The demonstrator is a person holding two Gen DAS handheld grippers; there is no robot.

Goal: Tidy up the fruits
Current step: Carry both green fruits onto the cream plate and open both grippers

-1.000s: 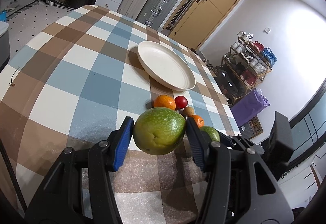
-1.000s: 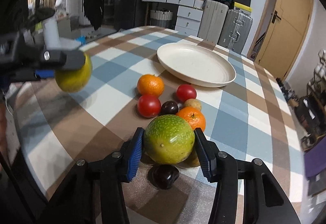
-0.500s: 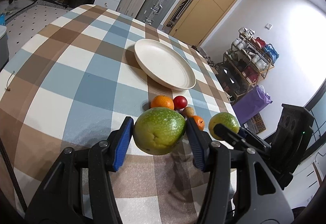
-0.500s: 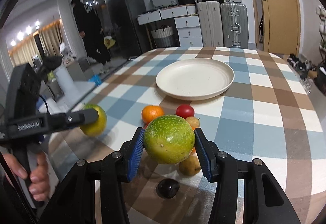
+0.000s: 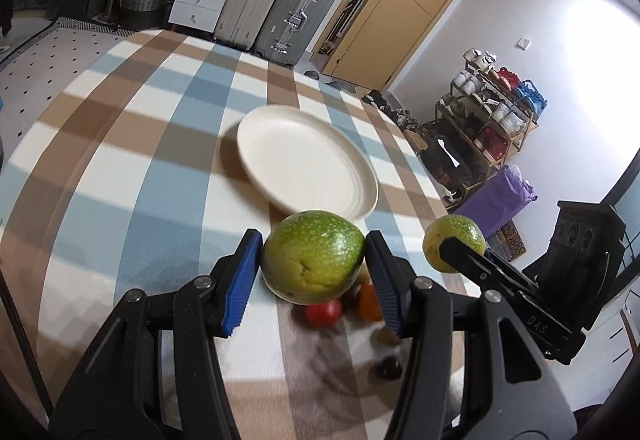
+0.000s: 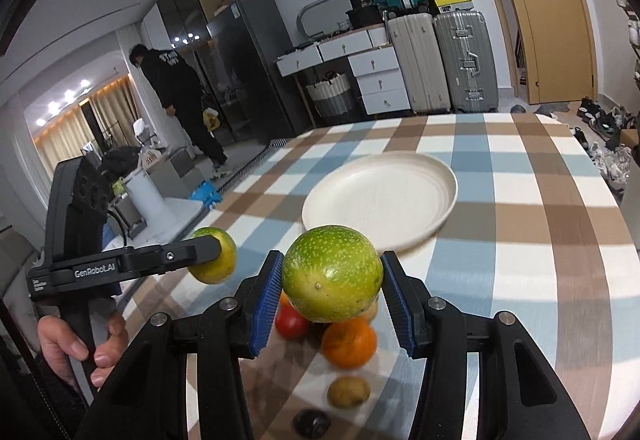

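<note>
Checked table (image 6: 540, 200) bearing cream plate (image 6: 380, 196), tomato (image 6: 291, 323), orange (image 6: 349, 344).

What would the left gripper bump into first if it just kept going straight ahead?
Probably the white plate. The left gripper, shut on a green fruit, points over the checkered table toward the plate's near rim. Nothing shows between them, though the fisheye view makes its height above the plate uncertain.

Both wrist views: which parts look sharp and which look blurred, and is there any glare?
Left wrist view: the green fruit in the left gripper is sharp, the plate and tablecloth are motion-smeared, and the wall is glared white. Right wrist view: the right gripper and its green fruit are crisp; the orange below is blurred.
</note>
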